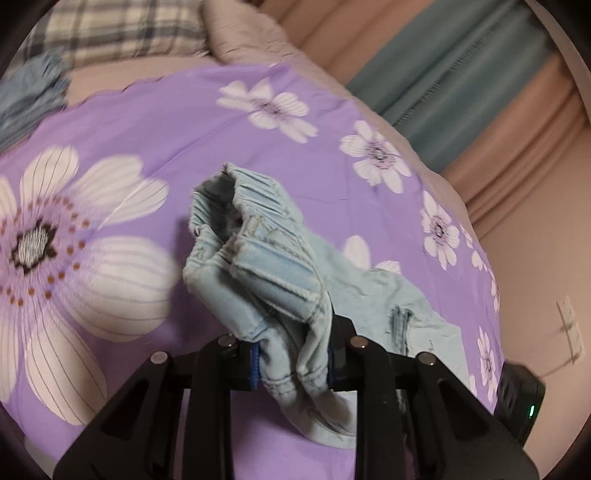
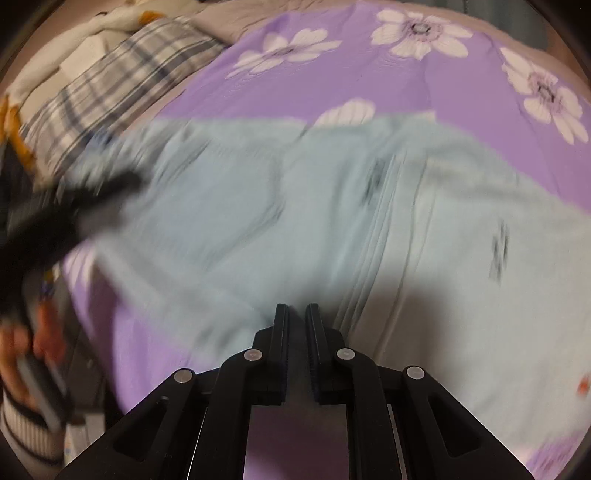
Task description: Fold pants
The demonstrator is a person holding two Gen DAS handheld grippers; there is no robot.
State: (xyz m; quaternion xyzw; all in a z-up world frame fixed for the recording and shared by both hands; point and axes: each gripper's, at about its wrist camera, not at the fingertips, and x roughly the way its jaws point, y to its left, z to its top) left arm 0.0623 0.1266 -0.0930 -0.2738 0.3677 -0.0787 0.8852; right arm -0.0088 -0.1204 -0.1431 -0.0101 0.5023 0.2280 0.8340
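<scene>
Seemingly soft, crumpled denim pants (image 1: 258, 266).

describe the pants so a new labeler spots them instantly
Start at the purple floral bedsheet covering the bed. Bunched on it lie the pants, clamped in the left gripper. Only they are pale blue denim with a ribbed elastic waistband.

Purple bedsheet (image 1: 192, 122) with white flower print: lying spread over the bed, running out ahead of and beneath the jaws in both wrist views. Plaid pillow (image 1: 122, 29): resting at the far end, ahead and left of the jaws. Pink quilt (image 1: 251, 37): bunching beside the pillow. Blue-grey cloth (image 1: 29, 92): sitting crumpled far left. Teal and peach curtains (image 1: 461, 74): hanging beyond the bed, ahead and right. White and orange bedding (image 2: 110, 18): showing blurred, far left.
</scene>
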